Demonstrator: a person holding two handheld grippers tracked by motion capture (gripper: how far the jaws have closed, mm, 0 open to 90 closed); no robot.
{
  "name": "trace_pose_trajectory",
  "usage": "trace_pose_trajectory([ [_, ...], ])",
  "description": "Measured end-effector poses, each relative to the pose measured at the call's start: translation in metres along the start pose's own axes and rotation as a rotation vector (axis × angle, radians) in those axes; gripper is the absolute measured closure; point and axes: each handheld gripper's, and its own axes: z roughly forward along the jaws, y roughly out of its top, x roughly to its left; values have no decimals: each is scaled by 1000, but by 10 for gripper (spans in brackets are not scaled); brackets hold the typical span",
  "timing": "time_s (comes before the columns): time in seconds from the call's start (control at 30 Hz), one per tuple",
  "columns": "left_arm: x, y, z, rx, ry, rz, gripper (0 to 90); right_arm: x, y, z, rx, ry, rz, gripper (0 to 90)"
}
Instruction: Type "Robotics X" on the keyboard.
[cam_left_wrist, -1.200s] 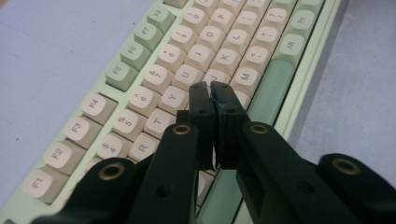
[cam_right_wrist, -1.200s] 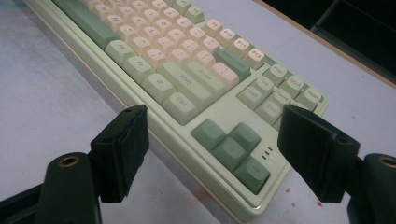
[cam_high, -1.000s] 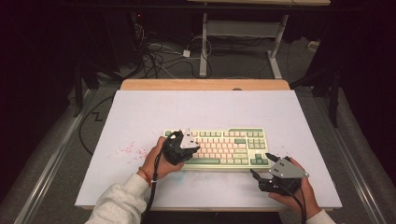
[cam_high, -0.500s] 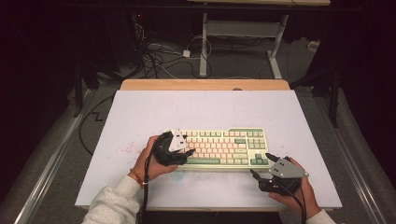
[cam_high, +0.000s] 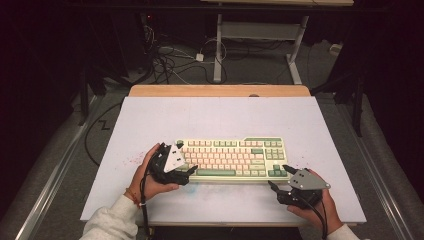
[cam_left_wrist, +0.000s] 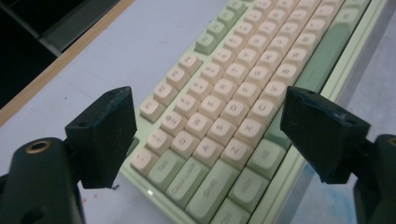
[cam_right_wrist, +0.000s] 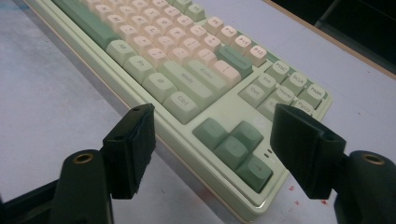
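Left gripper moved off leftward, keyboard lying lengthwise left-right.

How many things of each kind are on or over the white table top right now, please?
Keyboard: 1
Grippers: 2, the left gripper at the keyboard's left end and the right gripper by its right front corner, both with jaws open
Total: 3

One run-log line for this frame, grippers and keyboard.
left gripper: jaws just opened, astride keyboard left end, nothing gripped | right gripper: open, closing slightly, at near right corner | table: keyboard flat
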Motion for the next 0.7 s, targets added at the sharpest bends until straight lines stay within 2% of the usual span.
trace_pose_trajectory([
  [0.17,2,-13,-8,16,22,-11,174,-2,2,-2,-10,49,19,361],
  [0.47,3,-34,-17,56,36,-33,173,-5,7,-1,-3,81,9,483],
  [0.57,4,-39,-18,58,27,-53,163,-5,11,1,4,99,-3,554],
  [0.7,5,-44,-20,72,33,-58,163,-6,21,7,16,123,-9,697],
])
